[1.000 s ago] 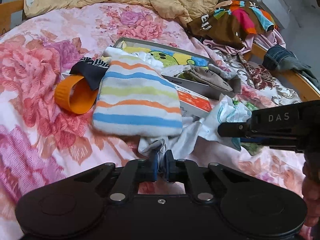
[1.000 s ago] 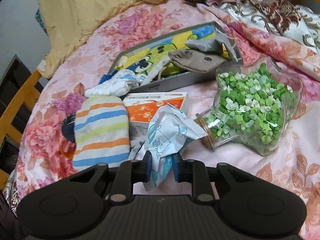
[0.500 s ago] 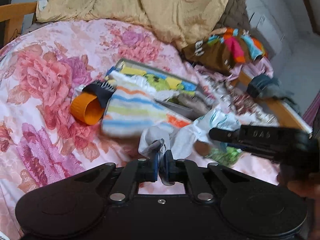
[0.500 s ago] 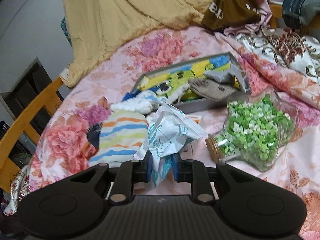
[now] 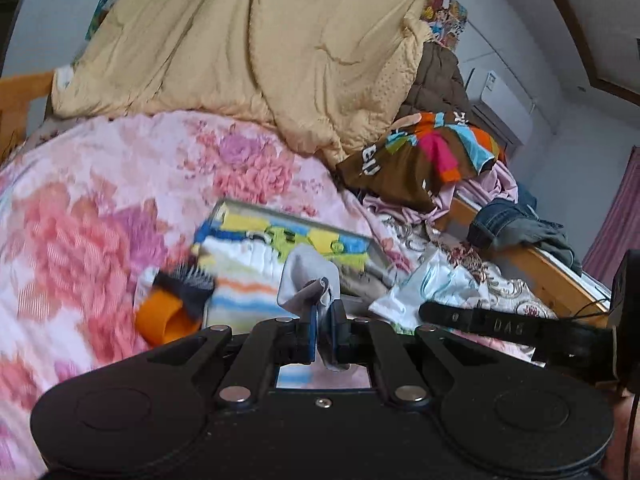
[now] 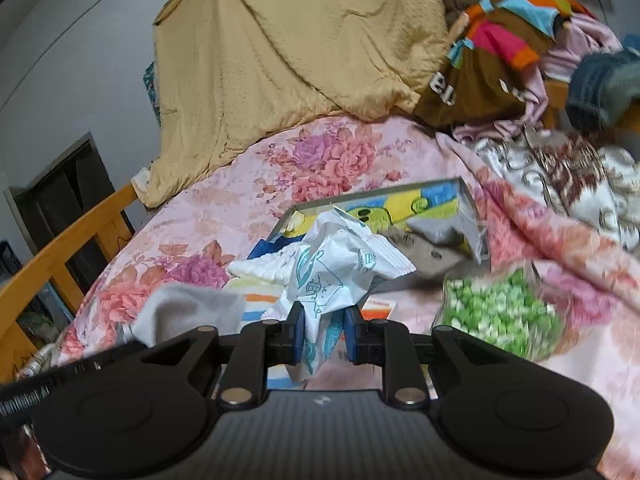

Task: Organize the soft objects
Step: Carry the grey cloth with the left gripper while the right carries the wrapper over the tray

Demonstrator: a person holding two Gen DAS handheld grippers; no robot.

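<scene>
A pale grey cloth (image 5: 308,280) is pinched in the left gripper (image 5: 324,330), whose jaws are closed almost together on a fold of it; the cloth is held up off the bed and stands above the pads. From the right wrist view the same cloth (image 6: 192,308) hangs at the lower left. The right gripper (image 6: 323,338) holds a crumpled white wrapper with teal print (image 6: 336,268) — its jaws stand narrowly apart, pressed on the wrapper's bunched lower end. In the left wrist view that wrapper (image 5: 432,284) shows just beyond the right gripper's black finger.

Below both, on the pink floral bedspread (image 6: 248,208), lie a striped towel (image 5: 244,292), an orange band (image 5: 160,320) with a dark cloth over it, and an open flat box with a bright cartoon lining (image 6: 404,208). A clear jar of green paper stars (image 6: 500,312) lies to the right of the box — blurred. A tan quilt (image 5: 256,48) is heaped behind, with a brown striped garment (image 5: 420,160) beside it.
</scene>
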